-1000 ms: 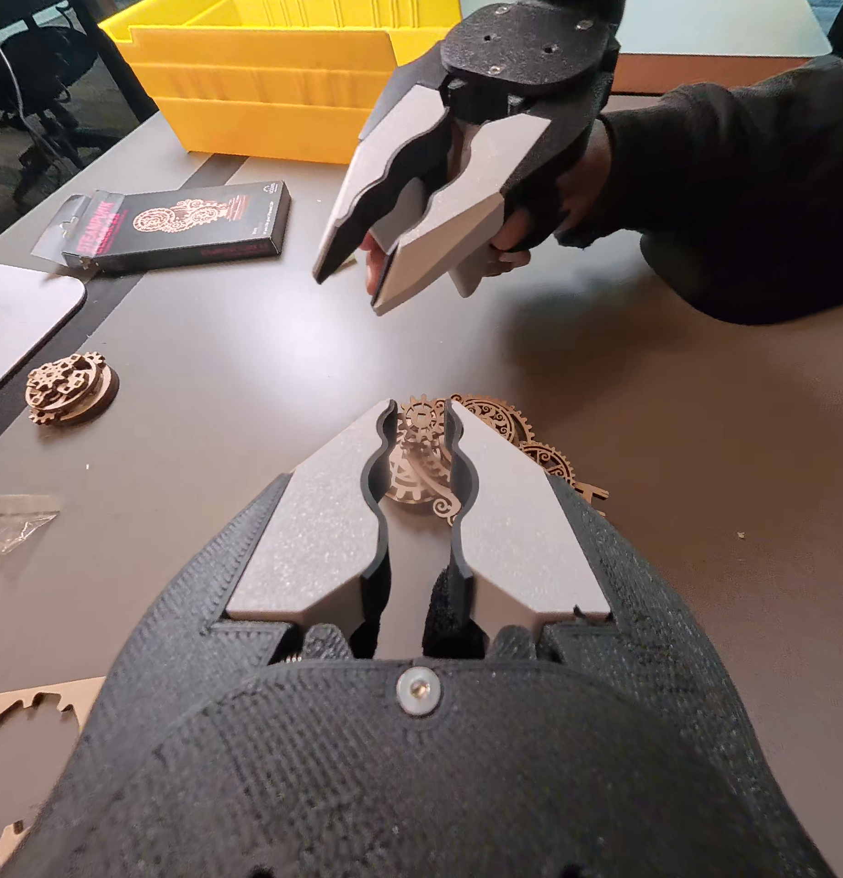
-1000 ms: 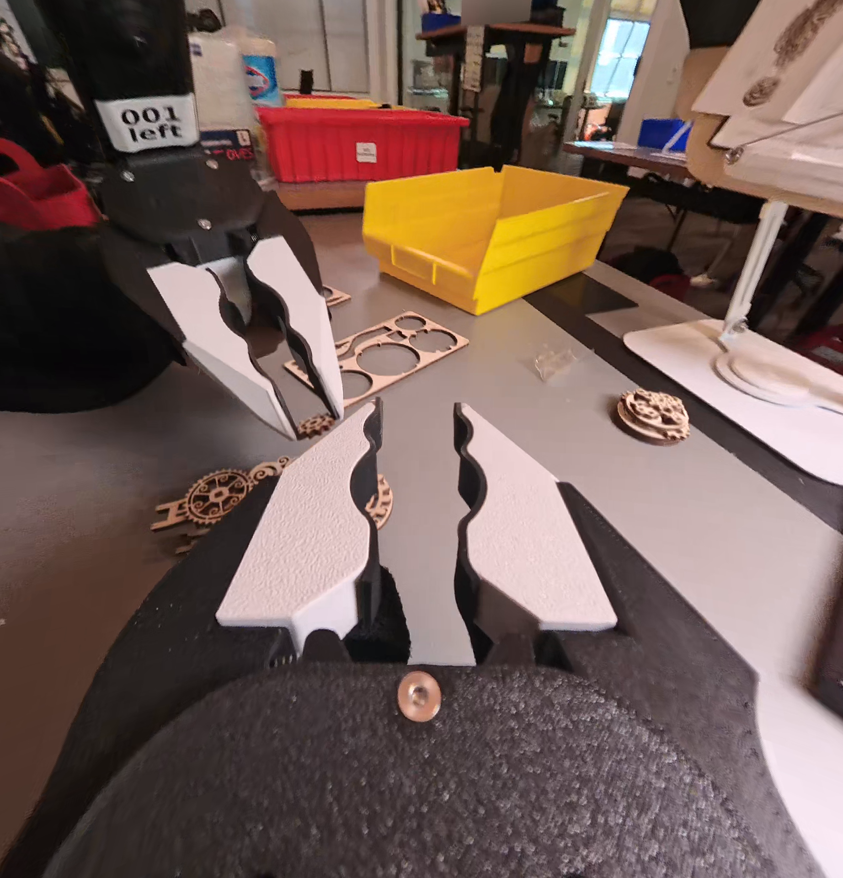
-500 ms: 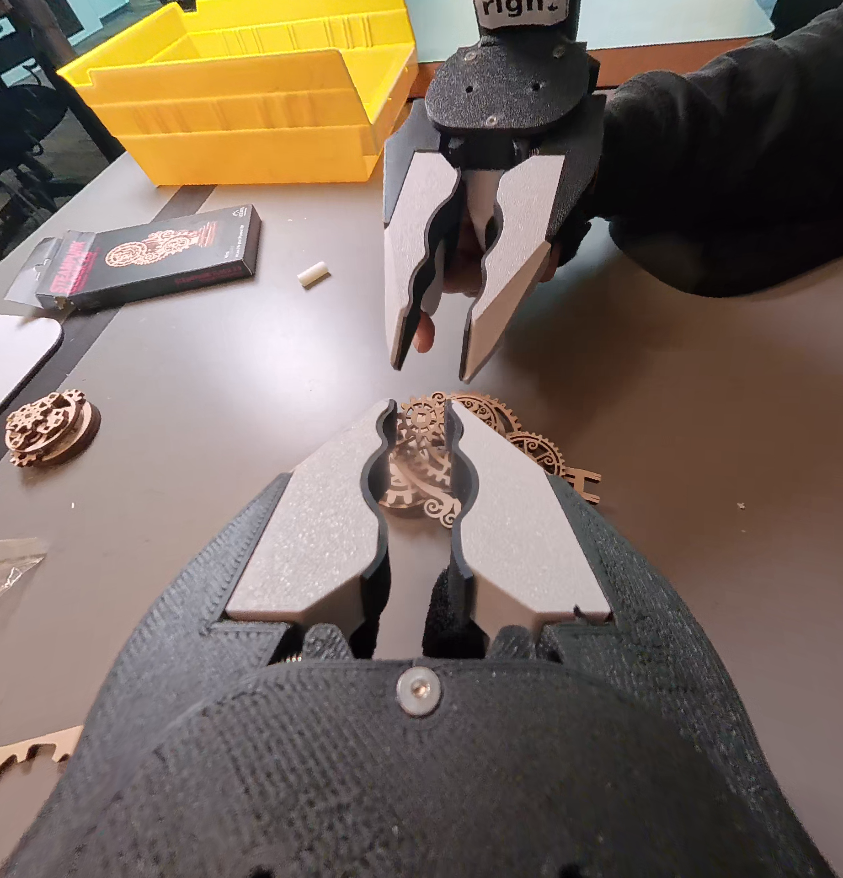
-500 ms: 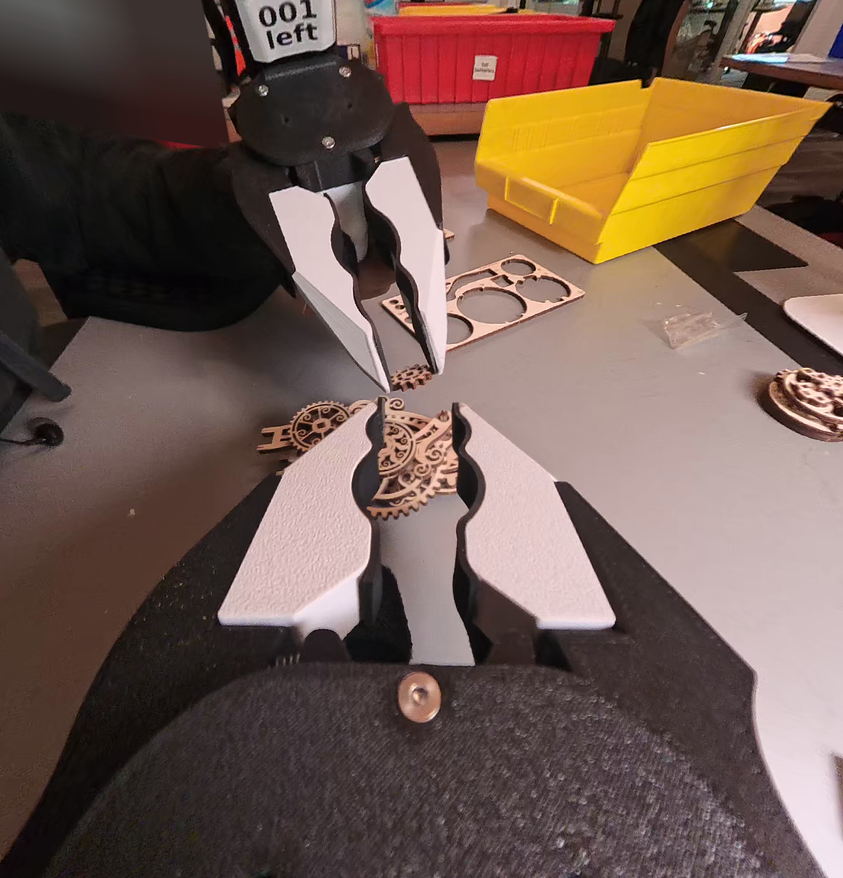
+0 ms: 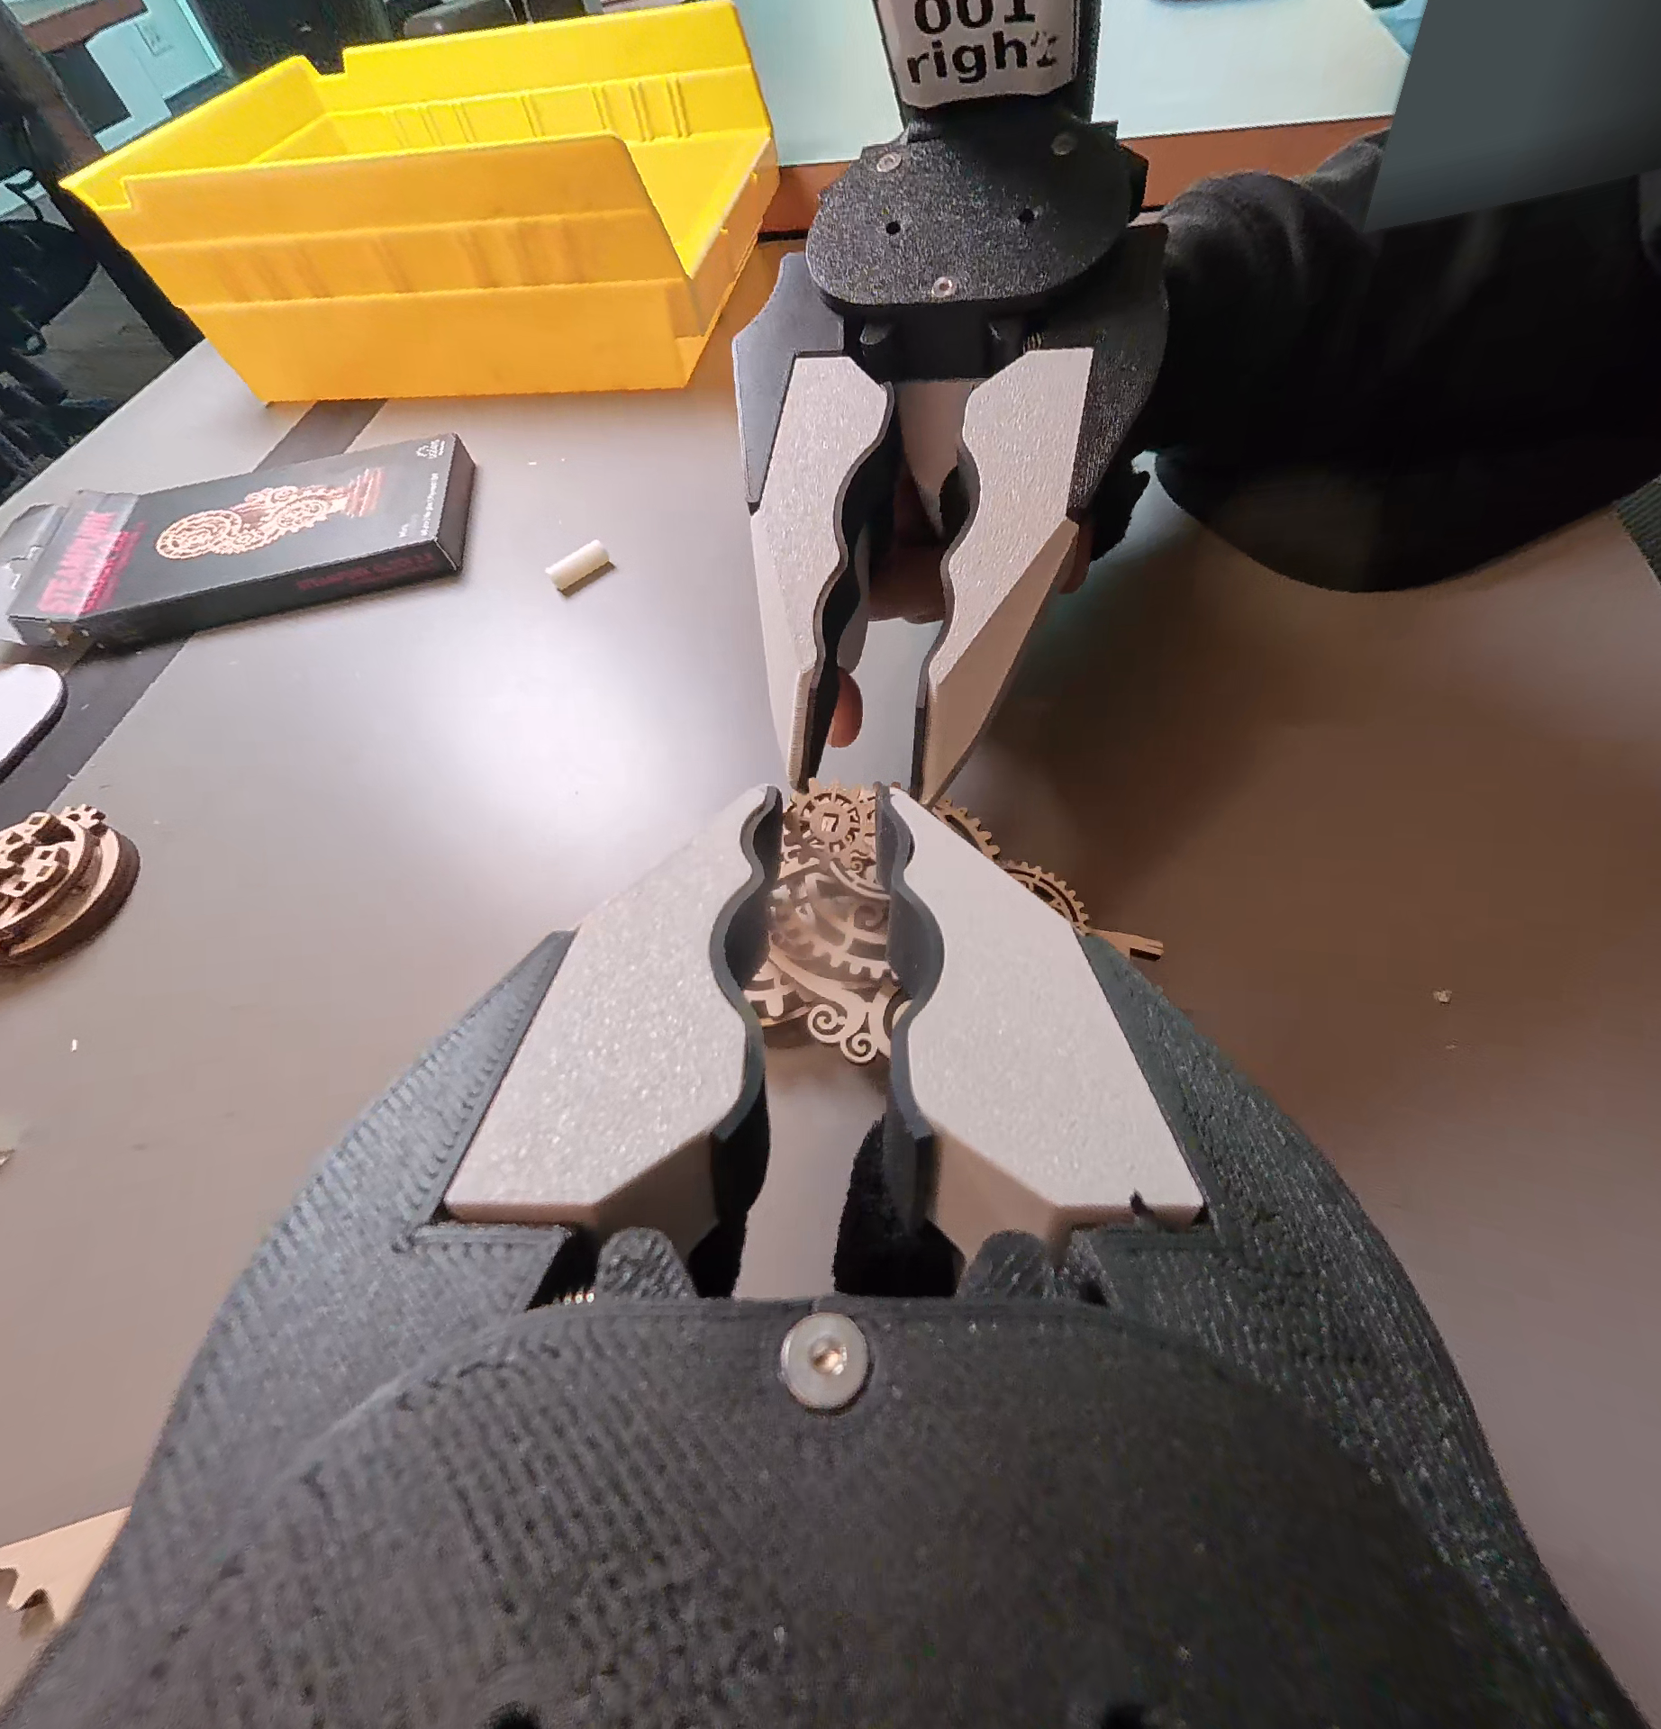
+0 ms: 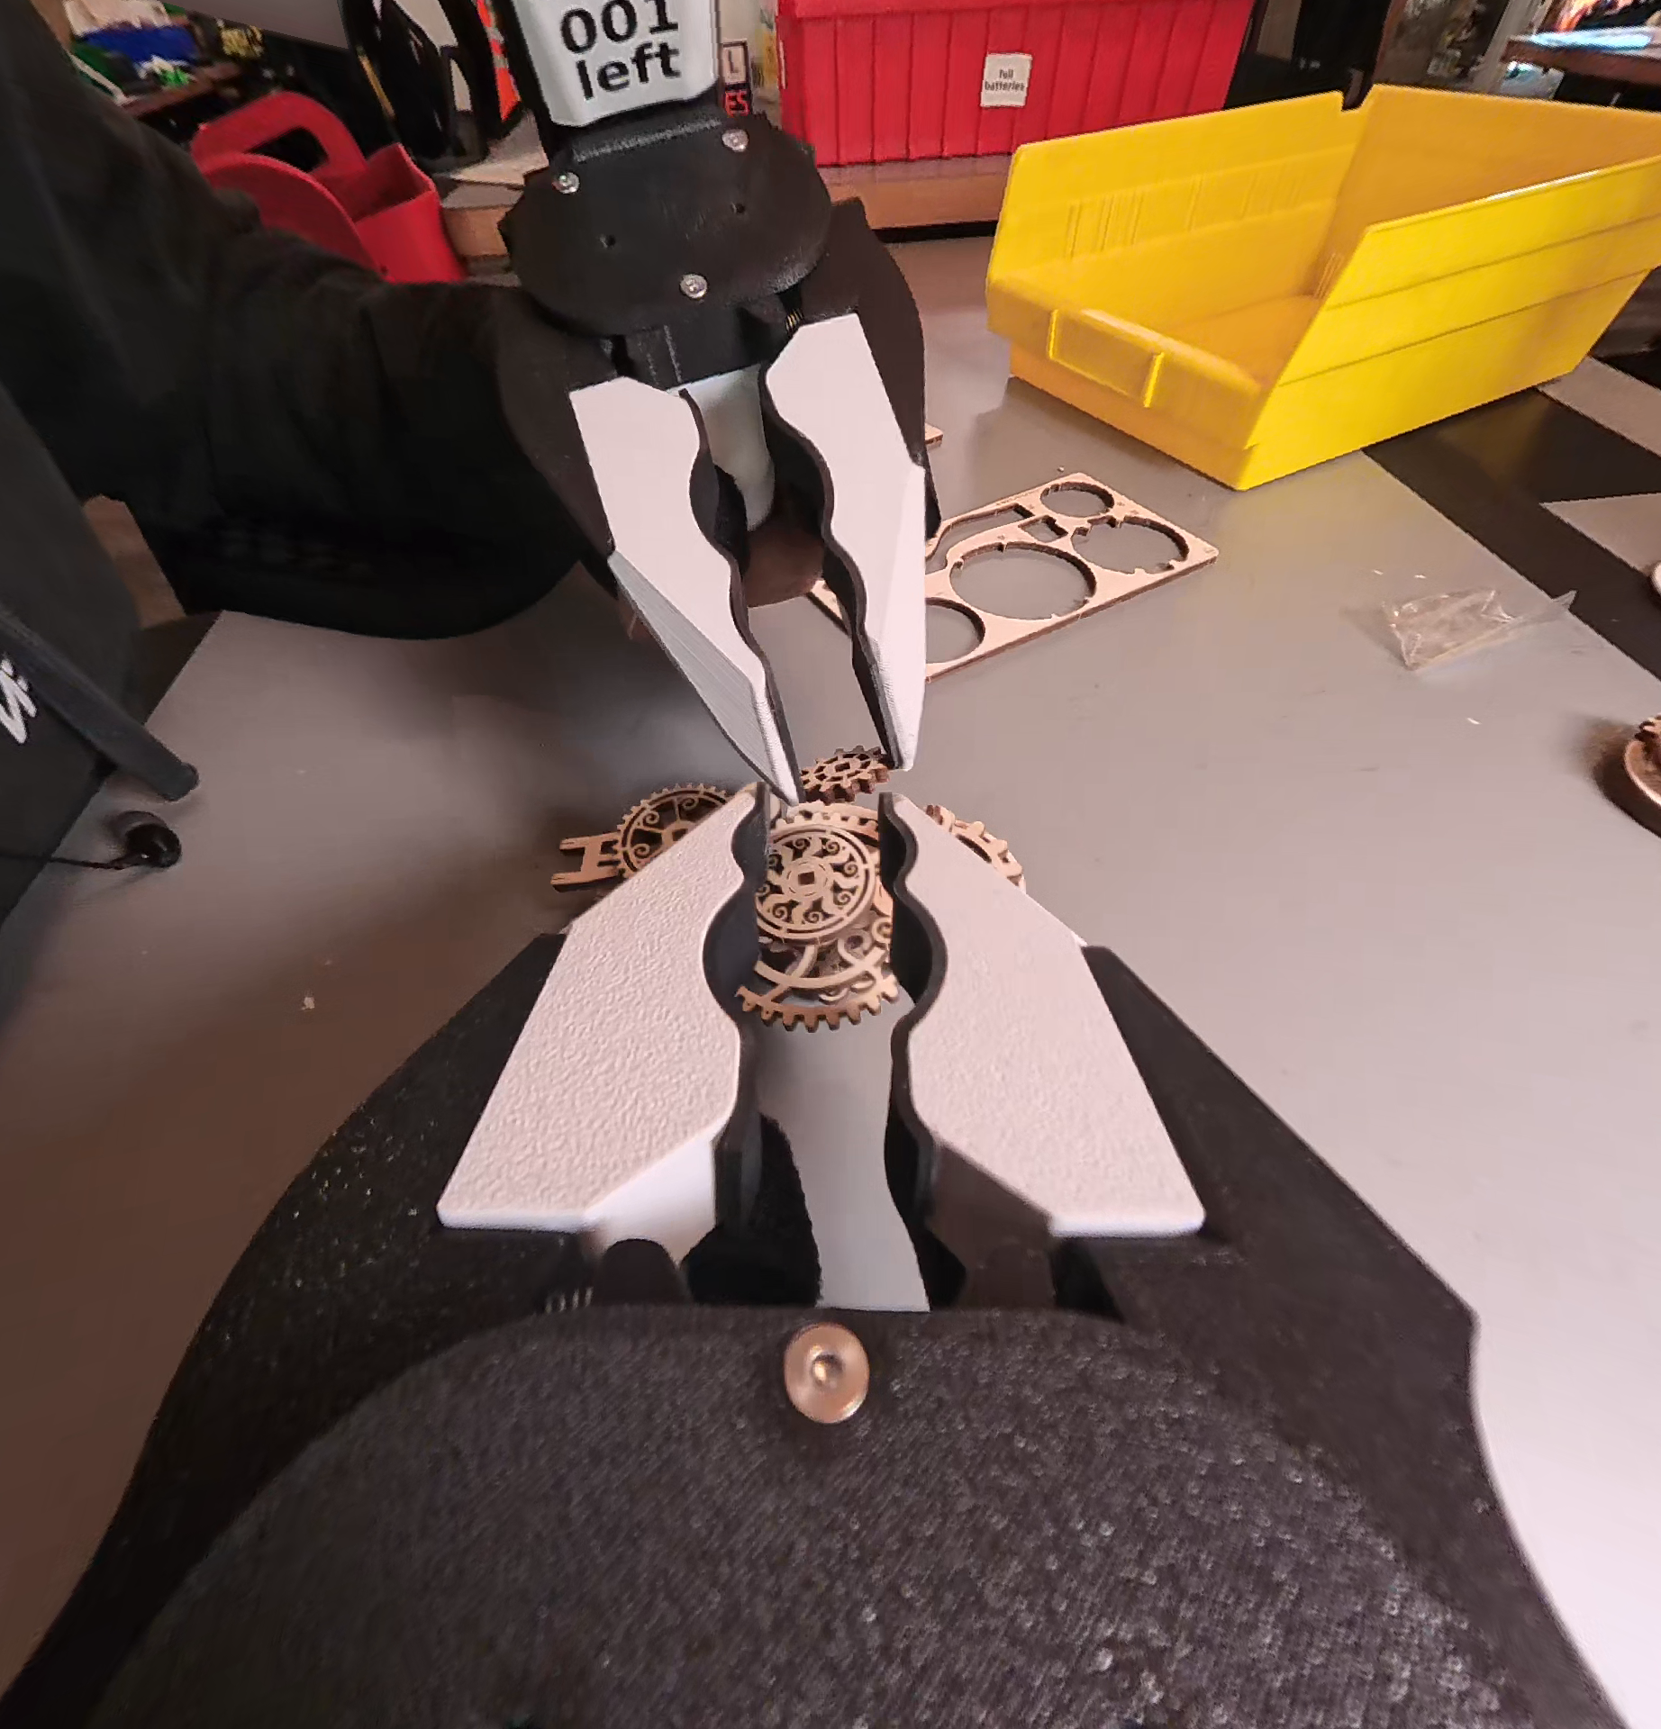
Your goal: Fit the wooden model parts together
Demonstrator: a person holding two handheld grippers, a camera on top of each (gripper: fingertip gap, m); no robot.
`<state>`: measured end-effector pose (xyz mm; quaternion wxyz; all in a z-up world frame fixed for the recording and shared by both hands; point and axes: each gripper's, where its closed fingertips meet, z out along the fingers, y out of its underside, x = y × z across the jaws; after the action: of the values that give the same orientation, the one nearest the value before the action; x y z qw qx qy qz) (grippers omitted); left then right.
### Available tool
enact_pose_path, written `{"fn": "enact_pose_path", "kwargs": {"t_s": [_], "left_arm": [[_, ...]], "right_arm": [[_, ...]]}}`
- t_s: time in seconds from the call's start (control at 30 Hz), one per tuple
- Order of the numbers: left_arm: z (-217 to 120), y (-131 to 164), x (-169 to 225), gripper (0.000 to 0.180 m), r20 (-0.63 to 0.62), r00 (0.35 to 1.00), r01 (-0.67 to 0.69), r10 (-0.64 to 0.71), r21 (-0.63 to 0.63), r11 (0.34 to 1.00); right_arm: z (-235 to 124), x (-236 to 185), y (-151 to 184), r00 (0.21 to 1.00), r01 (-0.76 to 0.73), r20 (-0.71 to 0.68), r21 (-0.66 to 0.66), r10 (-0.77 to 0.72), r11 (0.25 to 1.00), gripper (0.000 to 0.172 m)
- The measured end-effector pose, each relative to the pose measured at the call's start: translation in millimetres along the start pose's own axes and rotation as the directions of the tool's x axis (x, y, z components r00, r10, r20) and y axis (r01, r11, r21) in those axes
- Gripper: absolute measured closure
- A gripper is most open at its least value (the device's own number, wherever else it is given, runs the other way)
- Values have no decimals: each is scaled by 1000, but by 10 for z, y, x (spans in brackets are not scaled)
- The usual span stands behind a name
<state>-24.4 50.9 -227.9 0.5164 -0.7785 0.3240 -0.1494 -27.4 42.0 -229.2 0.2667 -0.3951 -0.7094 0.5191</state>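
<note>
My left gripper point(image 5: 827, 805) is shut on a small wooden gear point(image 5: 827, 828). It holds the gear just above the flat wooden gear model point(image 5: 831, 945) on the grey table. The right wrist view shows the gear point(image 6: 844, 773) pinched between the left fingertips point(image 6: 902, 739). My right gripper point(image 6: 822, 814) points down opposite the left one, tip to tip. Its fingers stand narrowly apart over the model's ornate round disc point(image 6: 813, 889), and I see nothing in its grasp. A toothed wheel with a tab point(image 6: 658, 837) sticks out of the model on the left.
A yellow bin point(image 5: 434, 253) stands at the back. A black box point(image 5: 246, 533) and a small white cylinder point(image 5: 579, 566) lie to the left. A round wooden assembly point(image 5: 31, 879) lies at the left edge. A cut-out wooden sheet point(image 6: 1042, 571) lies behind the left gripper. My two grippers' fingertips are within a few centimetres of each other. The small white cylinder point(image 5: 579, 566) is about 20 cm from both grippers' fingertips.
The right gripper swung in to face the left one and came down over the model, and its fingers narrowed. The left gripper kept hold of the small gear throughout.
</note>
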Motion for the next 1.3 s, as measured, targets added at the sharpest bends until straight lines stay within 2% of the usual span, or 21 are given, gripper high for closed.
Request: {"fn": "enact_pose_path", "kwargs": {"t_s": [0.67, 1.3], "left_arm": [[-6, -10, 17, 163, -28, 999, 30, -30, 32, 999], [-21, 3, -44, 162, 4, 1000, 20, -20, 34, 999]], "right_arm": [[7, -23, -47, 1000, -14, 9, 34, 14, 999, 151], [-22, 18, -26, 1000, -8, -3, 33, 8, 999, 152]]}}
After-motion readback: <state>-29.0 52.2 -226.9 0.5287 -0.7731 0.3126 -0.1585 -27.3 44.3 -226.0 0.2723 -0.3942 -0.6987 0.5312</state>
